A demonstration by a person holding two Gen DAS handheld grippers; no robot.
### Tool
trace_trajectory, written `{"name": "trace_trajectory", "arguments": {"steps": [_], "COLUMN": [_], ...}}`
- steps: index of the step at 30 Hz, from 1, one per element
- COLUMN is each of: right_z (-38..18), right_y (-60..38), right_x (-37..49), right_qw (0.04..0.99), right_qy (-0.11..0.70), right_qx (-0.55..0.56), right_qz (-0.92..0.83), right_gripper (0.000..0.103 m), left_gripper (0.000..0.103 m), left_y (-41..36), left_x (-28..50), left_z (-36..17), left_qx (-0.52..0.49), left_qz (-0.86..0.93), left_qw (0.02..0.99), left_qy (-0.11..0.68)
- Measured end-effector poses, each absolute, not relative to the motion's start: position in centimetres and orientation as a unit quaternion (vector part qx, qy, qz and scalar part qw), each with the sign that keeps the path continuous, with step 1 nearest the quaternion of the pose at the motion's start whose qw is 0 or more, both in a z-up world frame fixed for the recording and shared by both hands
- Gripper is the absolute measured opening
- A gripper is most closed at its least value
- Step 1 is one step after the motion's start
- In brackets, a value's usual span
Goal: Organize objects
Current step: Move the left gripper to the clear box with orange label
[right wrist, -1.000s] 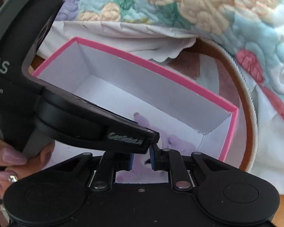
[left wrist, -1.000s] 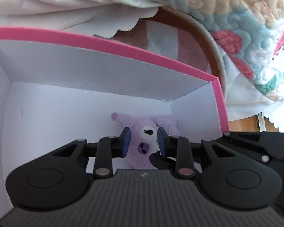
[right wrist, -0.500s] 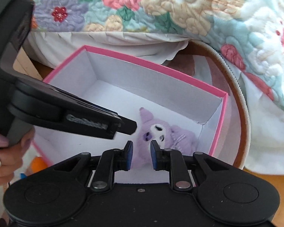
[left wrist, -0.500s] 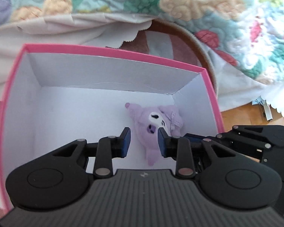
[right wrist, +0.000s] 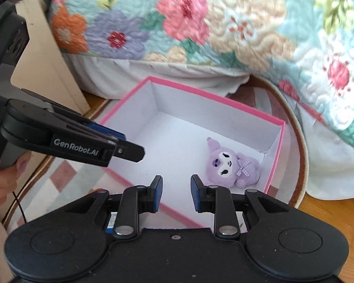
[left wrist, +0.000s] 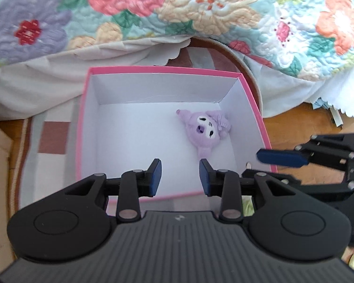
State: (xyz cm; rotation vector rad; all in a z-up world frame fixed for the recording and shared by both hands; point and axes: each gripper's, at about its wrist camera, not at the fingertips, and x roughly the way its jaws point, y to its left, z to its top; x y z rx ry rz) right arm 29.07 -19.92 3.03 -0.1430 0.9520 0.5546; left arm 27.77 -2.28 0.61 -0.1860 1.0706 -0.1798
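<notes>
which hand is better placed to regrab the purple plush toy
Probably left: the left gripper hangs over the pink cardboard box, fingers opening, purple plush toy just ahead; the right gripper sits outside it.

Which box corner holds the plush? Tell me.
The far-right corner in the left wrist view: the purple plush lies there; the other corners of the pink box hold nothing.
</notes>
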Motion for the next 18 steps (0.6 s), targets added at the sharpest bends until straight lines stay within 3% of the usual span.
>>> {"name": "trace_trajectory", "arguments": {"steps": [14, 18], "right_z": [8.0, 8.3], "right_y": [-19.6, -18.7], "right_x": [23.2, 21.5], "right_qw": [0.859, 0.856], "right_qy": [0.424, 0.419], "right_qx": [-0.068, -0.075], "right_qz": [0.280, 0.295], "right_gripper": [0.044, 0.050], "left_gripper": [0.044, 0.053], "left_y": [1.8, 2.9], "left_x": [19.9, 17.8], "left_z": [5.2, 5.5], "left_qx": [-0.073, -0.054], "left_qz": [-0.070, -0.059], "left_qw": [0.854, 0.860], "left_qy": [0.511, 0.504]}}
